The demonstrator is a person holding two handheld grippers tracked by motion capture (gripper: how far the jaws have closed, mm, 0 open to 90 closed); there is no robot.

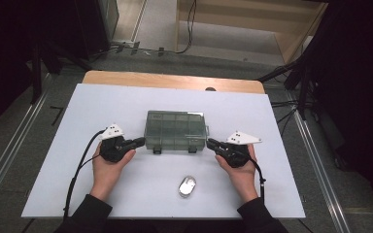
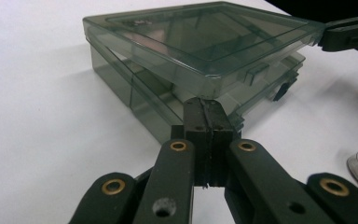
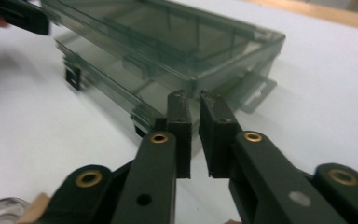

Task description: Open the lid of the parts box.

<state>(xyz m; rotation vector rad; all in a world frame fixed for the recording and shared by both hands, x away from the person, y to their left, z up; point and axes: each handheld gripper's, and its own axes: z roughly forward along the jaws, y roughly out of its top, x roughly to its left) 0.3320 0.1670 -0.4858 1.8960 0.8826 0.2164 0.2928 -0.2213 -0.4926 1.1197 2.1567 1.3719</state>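
A smoky see-through compartment box (image 1: pixel 176 130) lies in the middle of the white board, its lid sitting slightly above the base. My left gripper (image 1: pixel 142 141) is at the box's front left corner; in the left gripper view its jaws (image 2: pixel 204 109) are pressed together with nothing between them, tips against the box (image 2: pixel 186 51). My right gripper (image 1: pixel 209 142) is at the front right corner. In the right gripper view its jaws (image 3: pixel 195 102) stand a narrow gap apart just in front of the box (image 3: pixel 168 51), gripping nothing.
A small clear oval case (image 1: pixel 187 186) lies on the white board (image 1: pixel 102 102) near the front edge, between the person's forearms. A wooden table edge (image 1: pixel 175 80) shows behind the board. Cables and dark stands surround the table on the floor.
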